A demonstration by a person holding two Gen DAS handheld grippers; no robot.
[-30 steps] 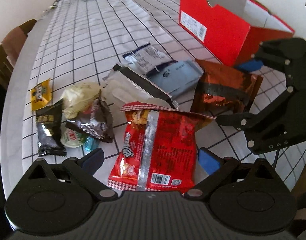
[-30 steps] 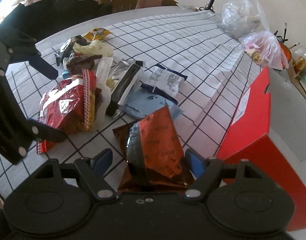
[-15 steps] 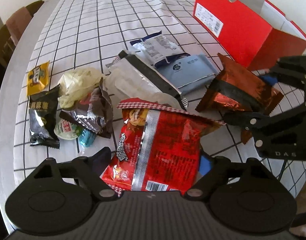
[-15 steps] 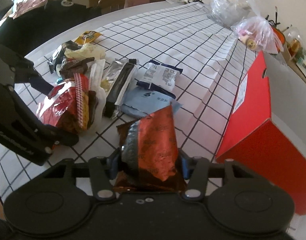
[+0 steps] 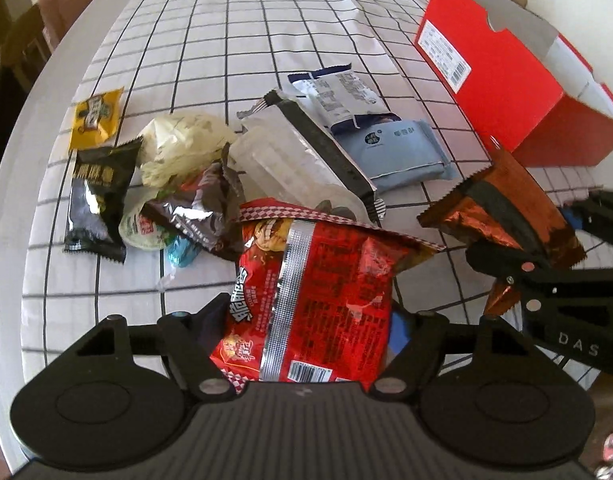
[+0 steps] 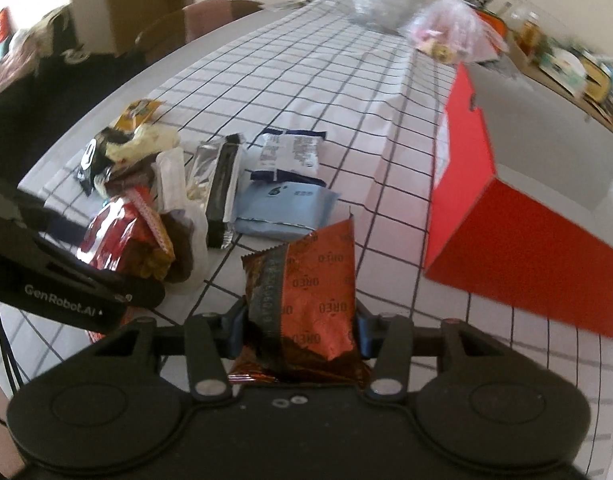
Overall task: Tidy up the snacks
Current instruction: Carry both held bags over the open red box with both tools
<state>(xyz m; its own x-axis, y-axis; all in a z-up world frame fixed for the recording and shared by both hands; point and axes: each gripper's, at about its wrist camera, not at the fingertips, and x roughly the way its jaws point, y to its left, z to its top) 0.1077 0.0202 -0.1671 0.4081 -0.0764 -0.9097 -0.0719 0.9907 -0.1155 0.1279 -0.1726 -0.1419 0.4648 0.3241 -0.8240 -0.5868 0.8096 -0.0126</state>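
**Both hands loaded, red box off to the right**

The open red cardboard box (image 6: 518, 248) stands on the grid-patterned worktop (image 5: 234, 40), its white inside bare in the right wrist view. From the copper-orange foil biscuit packet (image 6: 310, 304) it lies ahead and to the right, near but apart. That offset is what the coming move turns on, and the right hand is plainly the nearer of the two.

The red crinkly noodle packet (image 5: 318, 300) sits between the fingers of the left gripper (image 5: 306, 324), long axis running forward along them, barcode end nearest the camera. Those fingers have just been closing and now press its two sides, so it reads as gripped. Its far end hangs beside the snack heap.

The right gripper (image 6: 298, 328) has also been closing and is clamped on the biscuit packet, which stands lengthwise up out of the fingers.

Both grippers tilt steeply down at the worktop. Left behind on it are the pale blue pouch (image 5: 402, 152), the black sesame sachet (image 5: 98, 196) and the small yellow sachet (image 5: 96, 116)
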